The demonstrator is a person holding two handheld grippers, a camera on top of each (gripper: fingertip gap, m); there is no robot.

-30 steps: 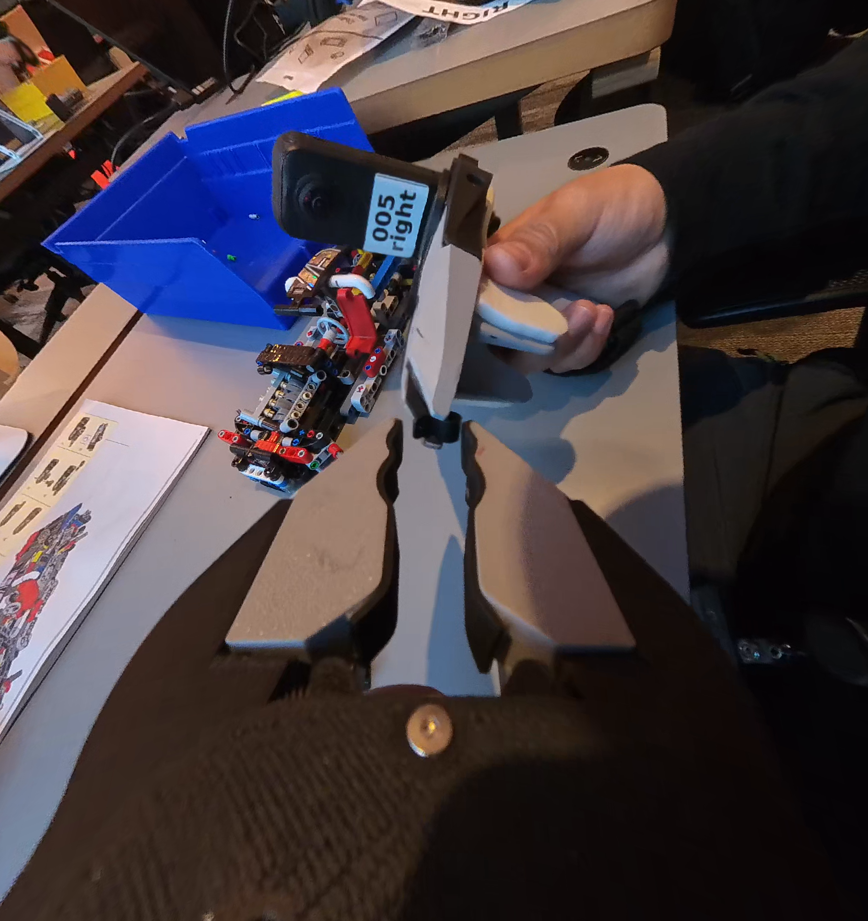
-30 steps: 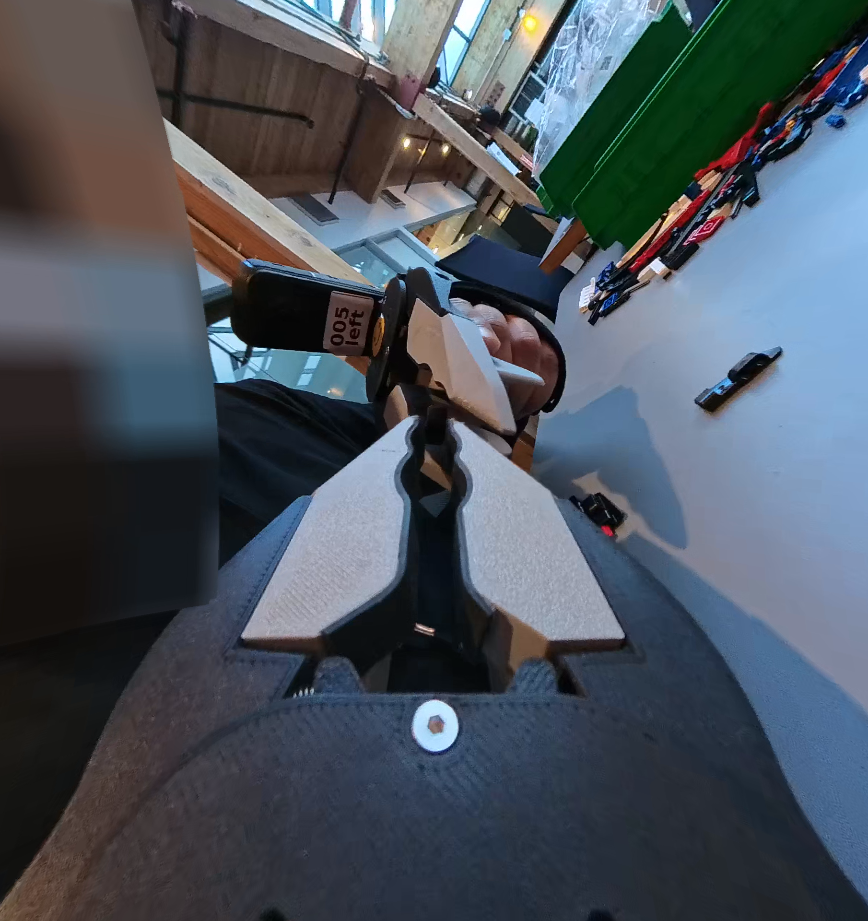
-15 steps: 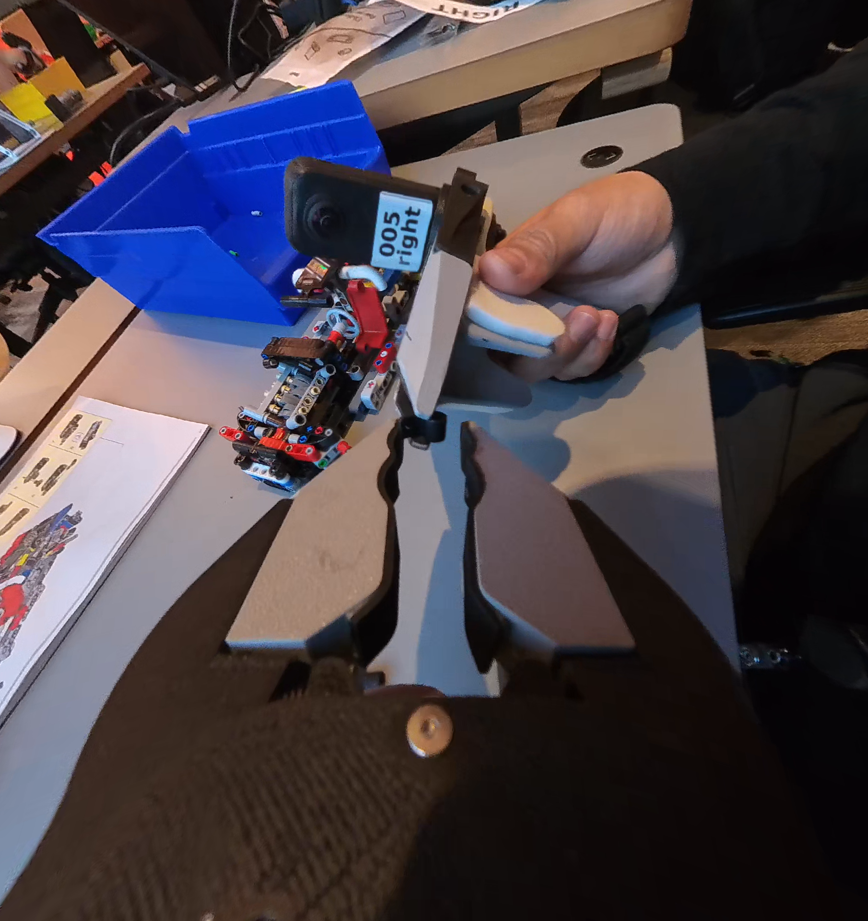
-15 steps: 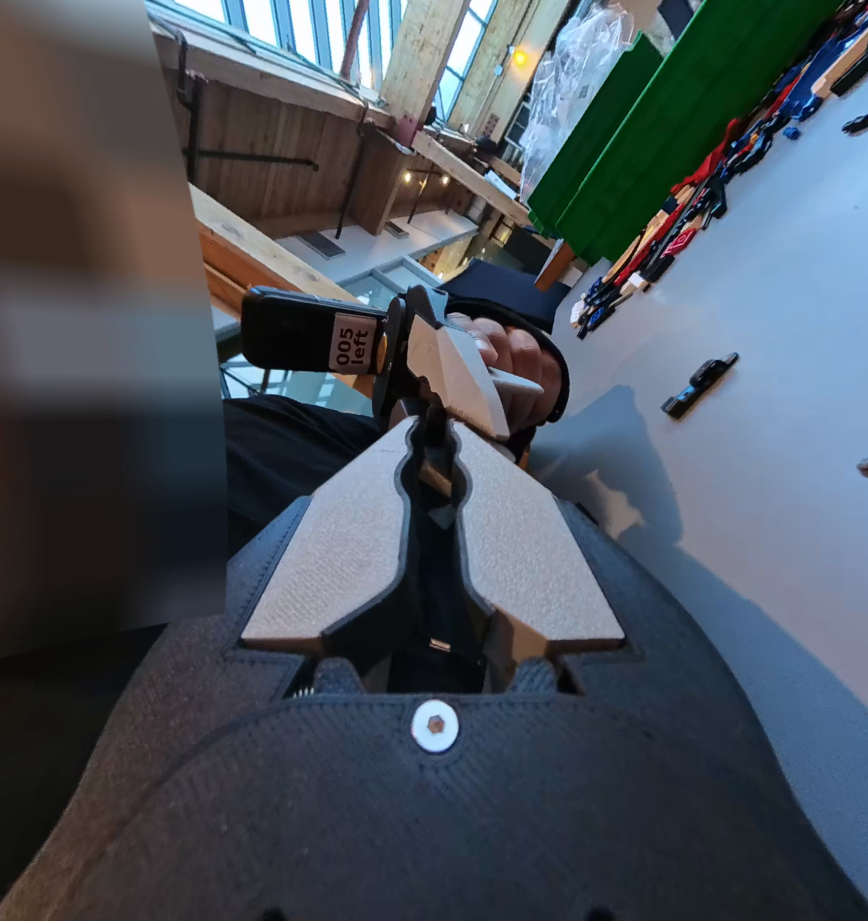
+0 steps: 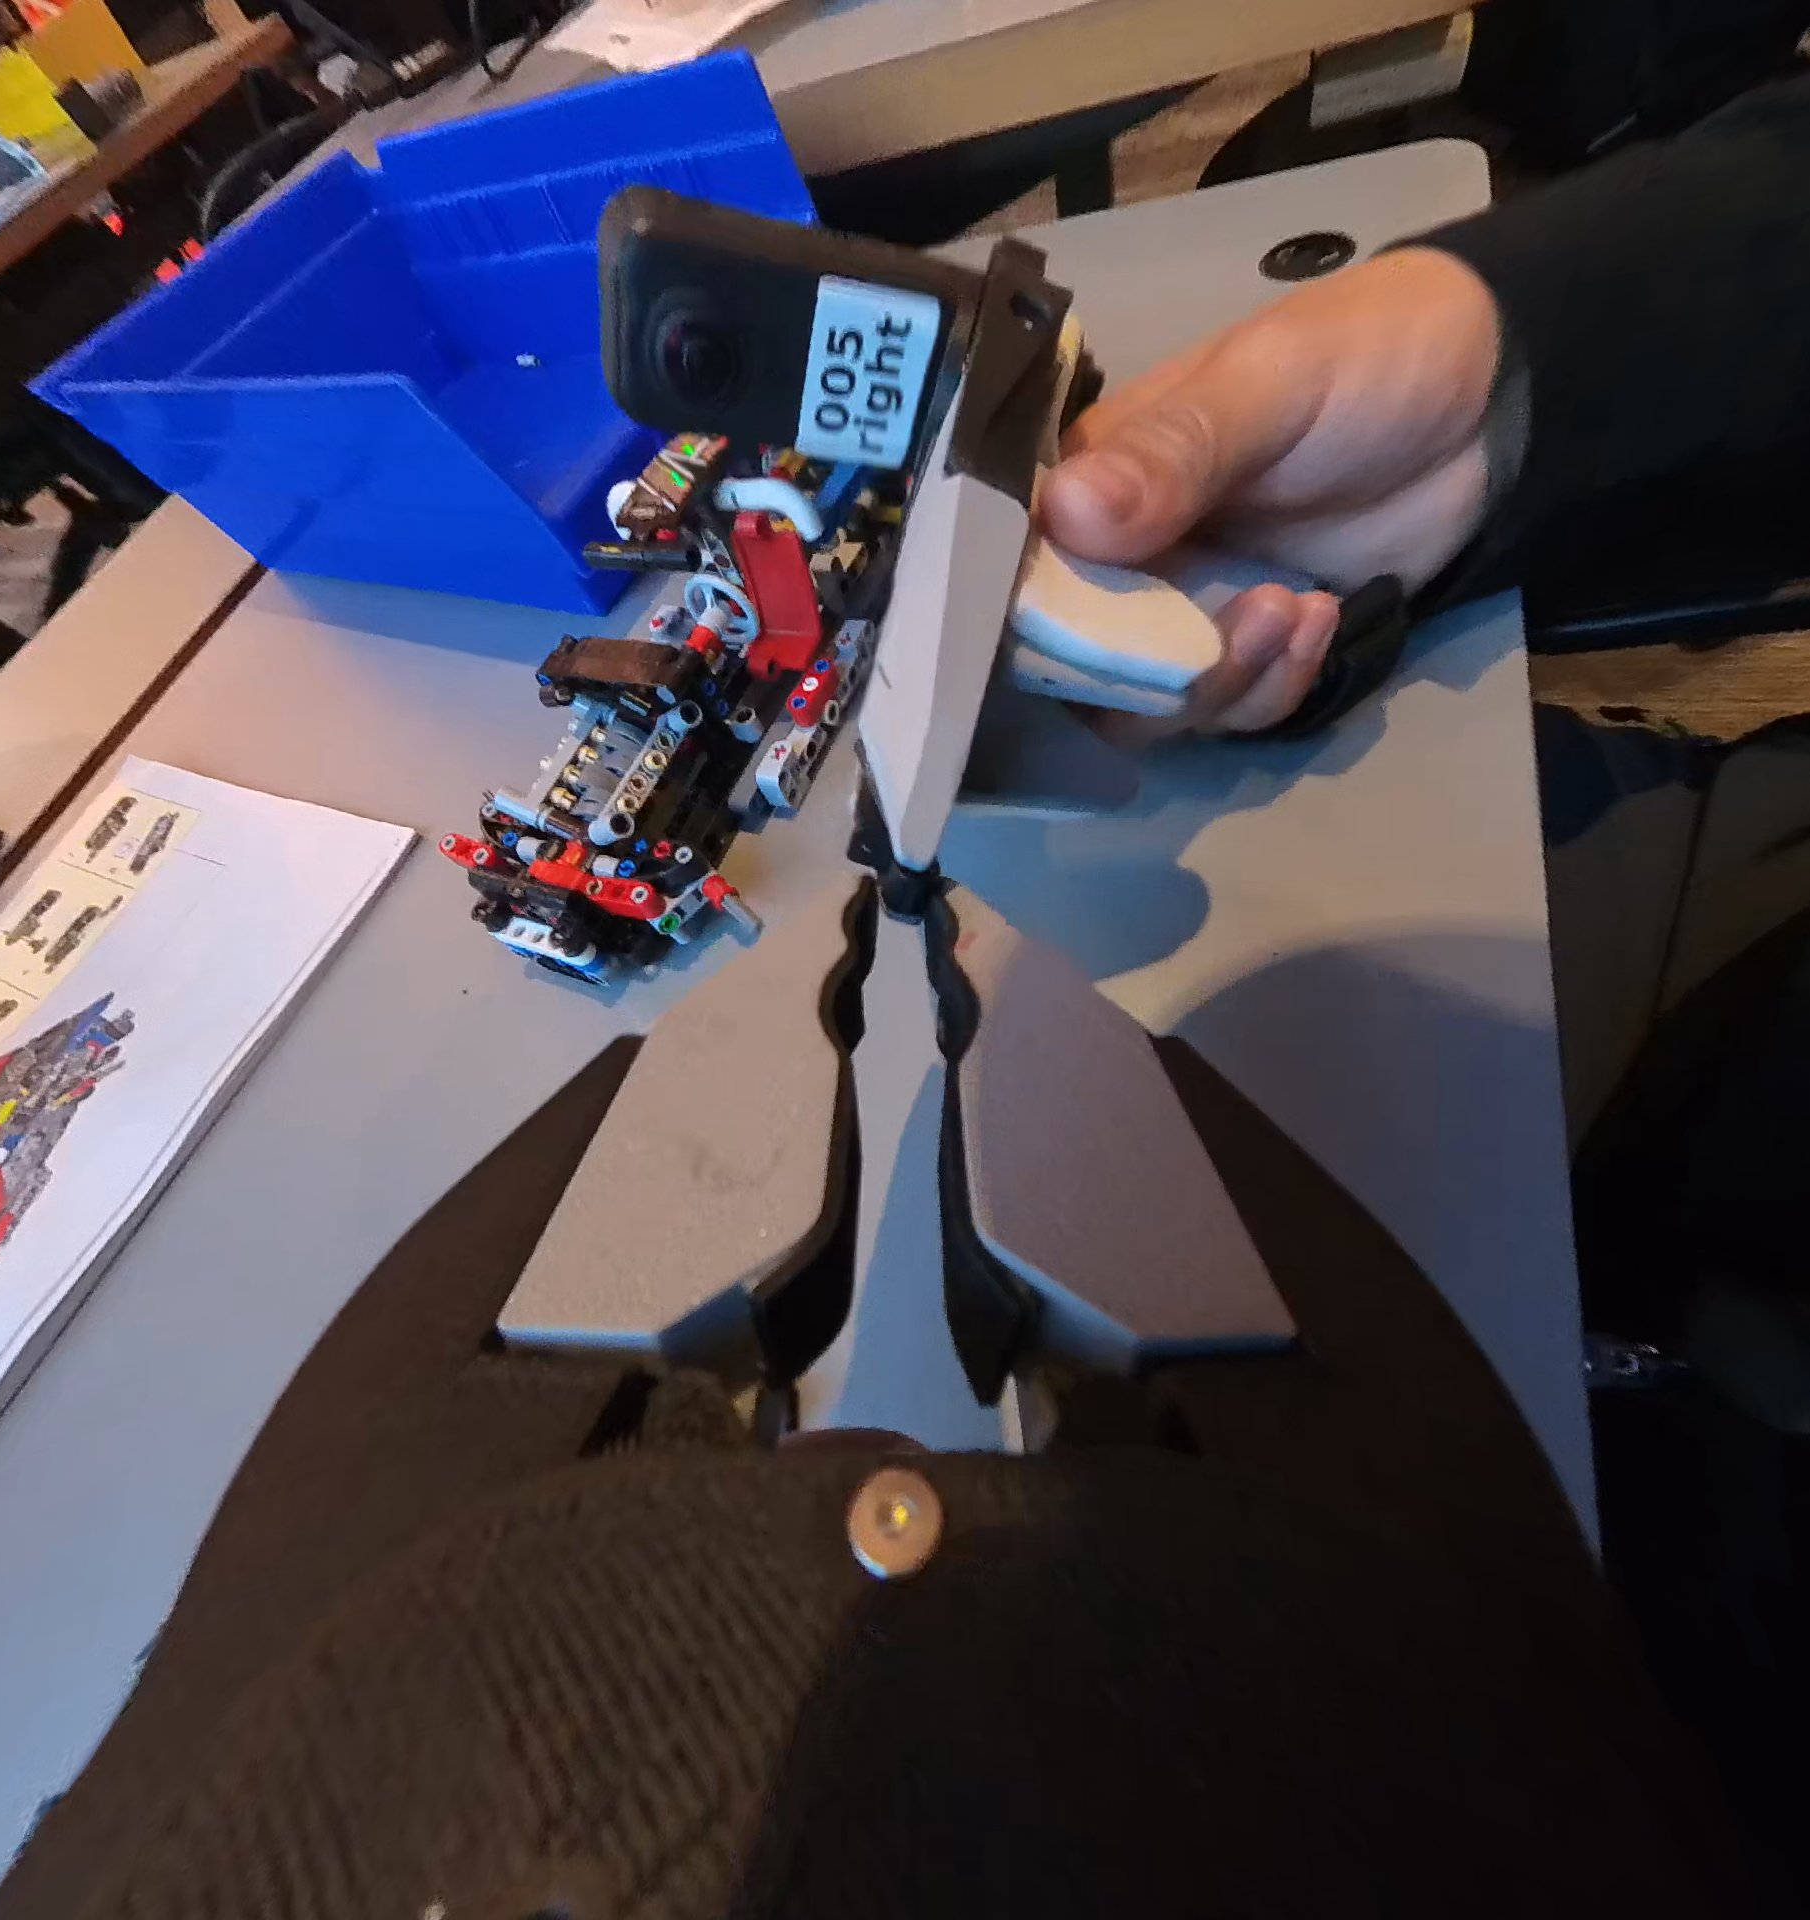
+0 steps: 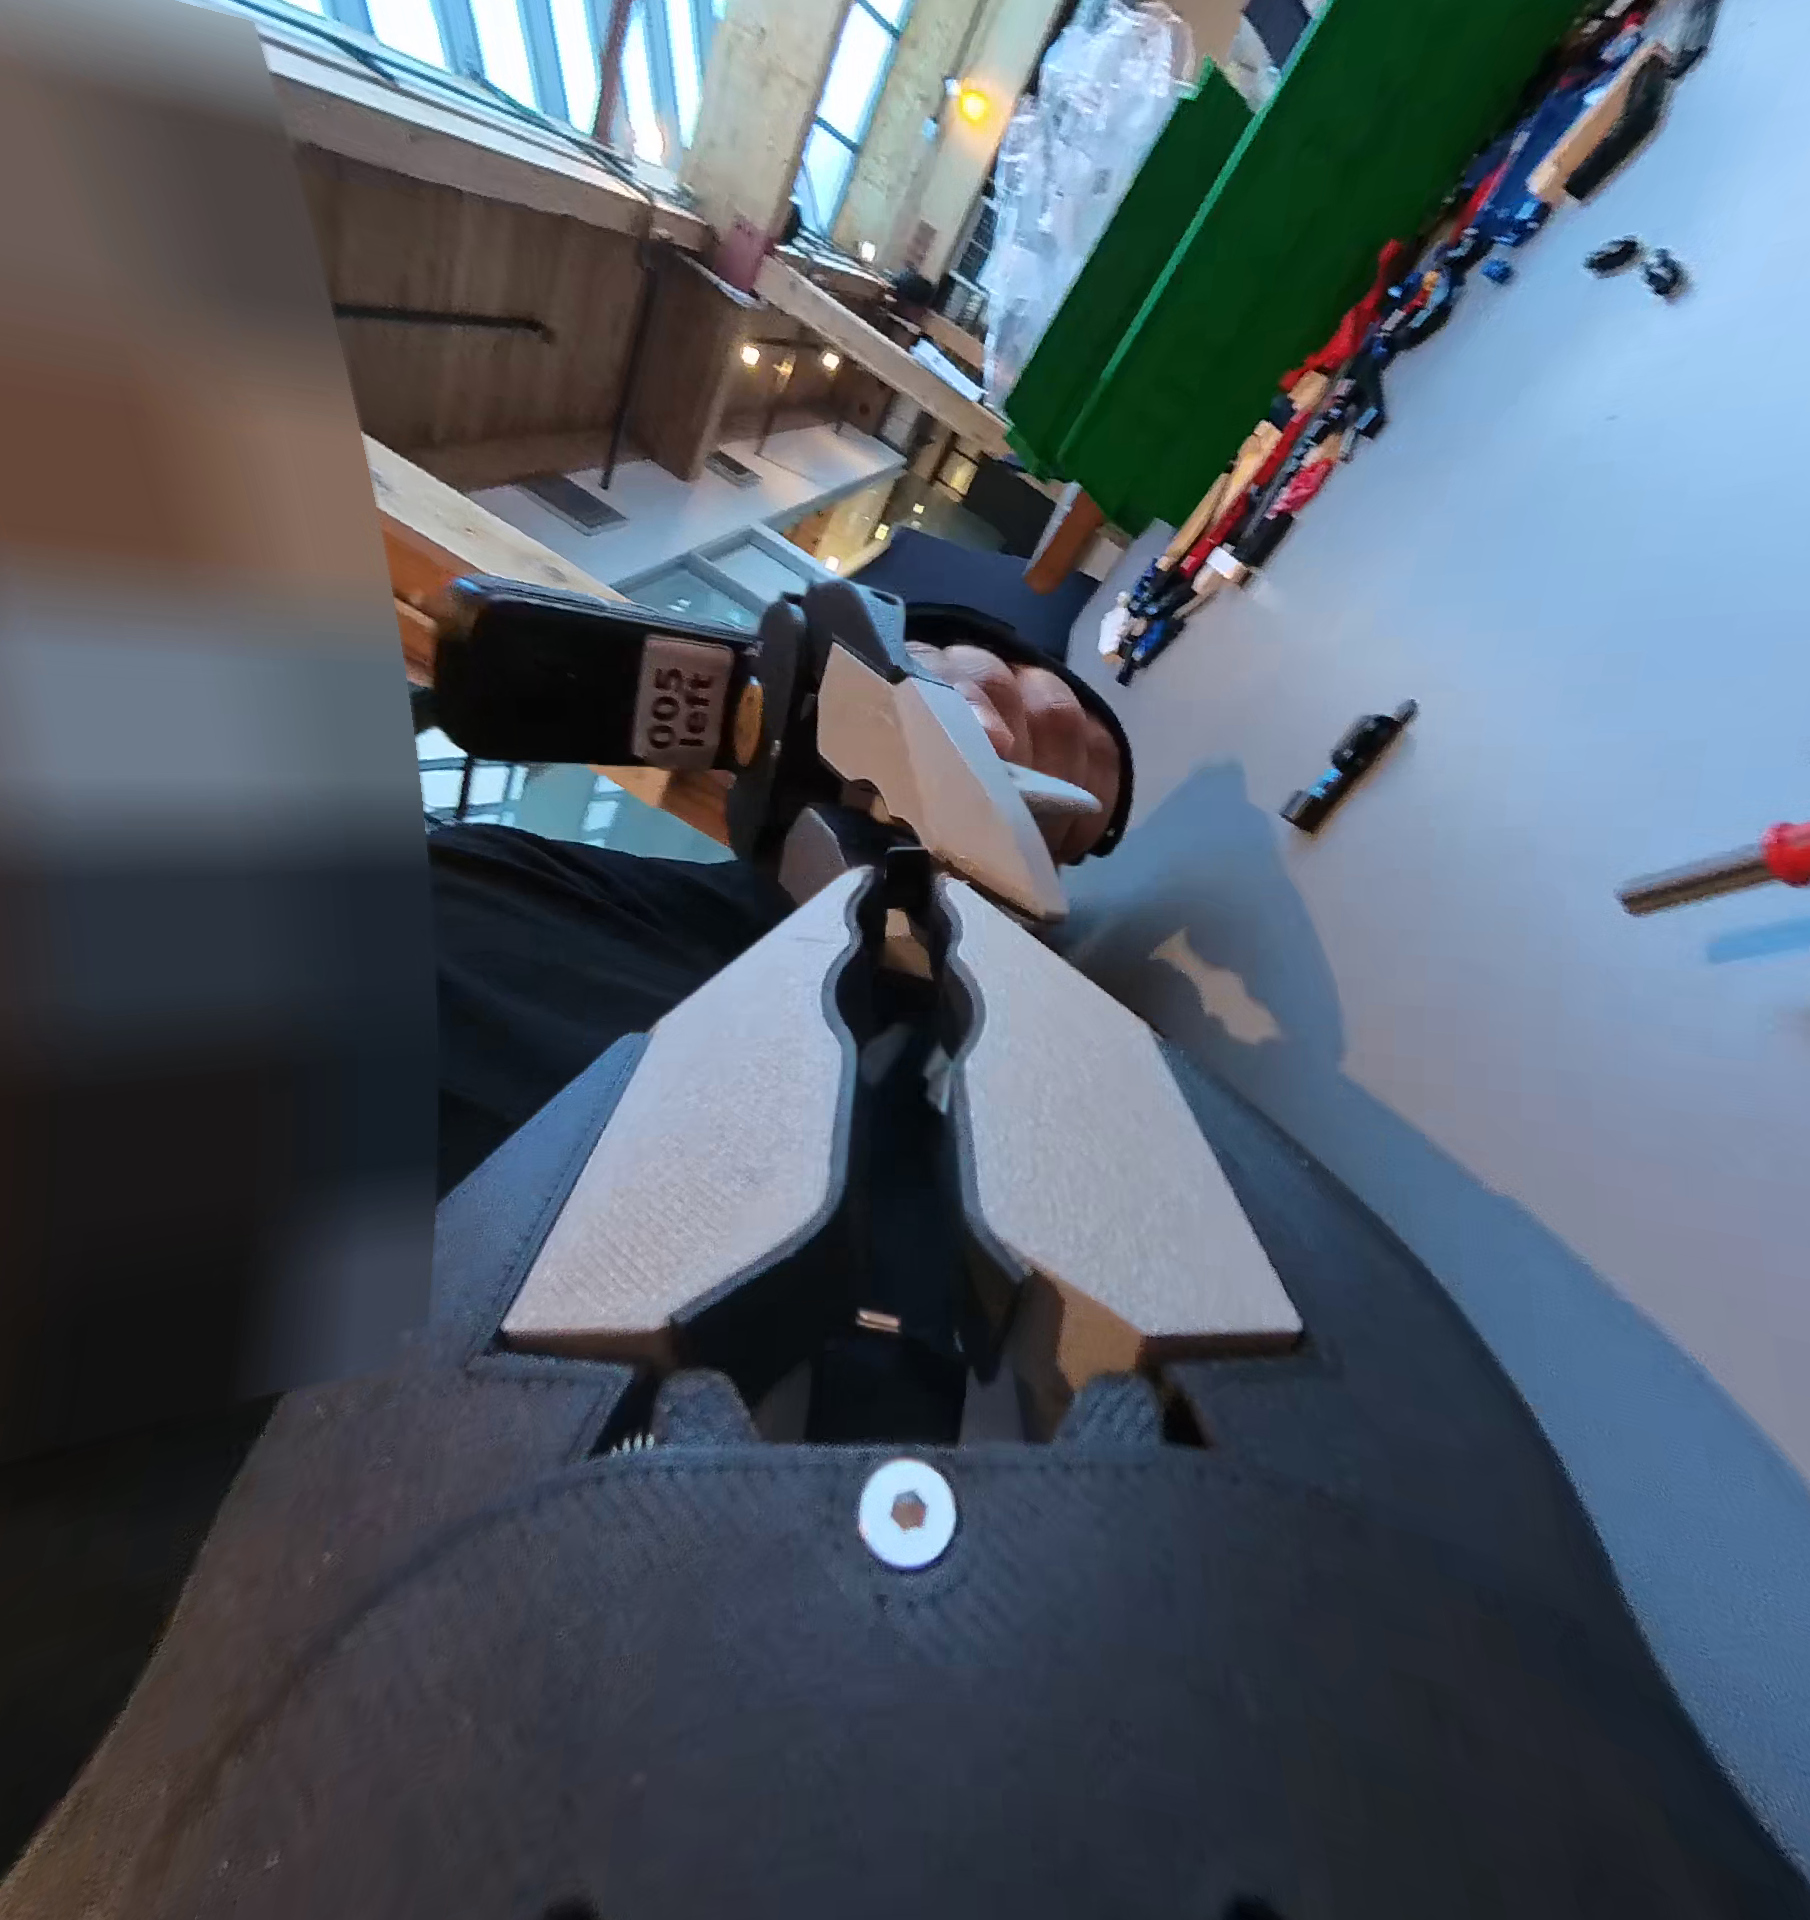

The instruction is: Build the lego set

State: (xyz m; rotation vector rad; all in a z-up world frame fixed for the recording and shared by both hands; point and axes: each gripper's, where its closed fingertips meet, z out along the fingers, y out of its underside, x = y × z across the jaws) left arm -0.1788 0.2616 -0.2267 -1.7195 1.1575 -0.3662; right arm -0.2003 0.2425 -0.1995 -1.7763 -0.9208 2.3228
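Observation:
My left gripper (image 5: pixel 901 909) has its tips closed narrowly on a small black Lego piece (image 5: pixel 906 891) just above the grey table (image 5: pixel 1296 1039). My right gripper (image 6: pixel 908 888) is shut on the same small black piece (image 6: pixel 903 868) and meets the left gripper tip to tip. In the left wrist view the right gripper (image 5: pixel 901 868) points down, held by a hand (image 5: pixel 1275 436). The part-built Lego vehicle (image 5: pixel 652 748), black, red and grey, lies on the table just left of the grippers. One of the left gripper's fingers (image 6: pixel 942 758) shows in the right wrist view.
A blue bin (image 5: pixel 361 343) stands behind the vehicle. An open instruction booklet (image 5: pixel 101 987) lies at the left. In the right wrist view a loose black piece (image 6: pixel 1348 764), a red-ended axle (image 6: pixel 1753 857) and a row of loose parts (image 6: pixel 1296 468) lie on the table. Both grippers' tips are close together, under 4 cm apart.
My left gripper has moved in and its fingers have narrowed from open onto the small black piece at the right gripper's tips. The right gripper stays shut on the piece.

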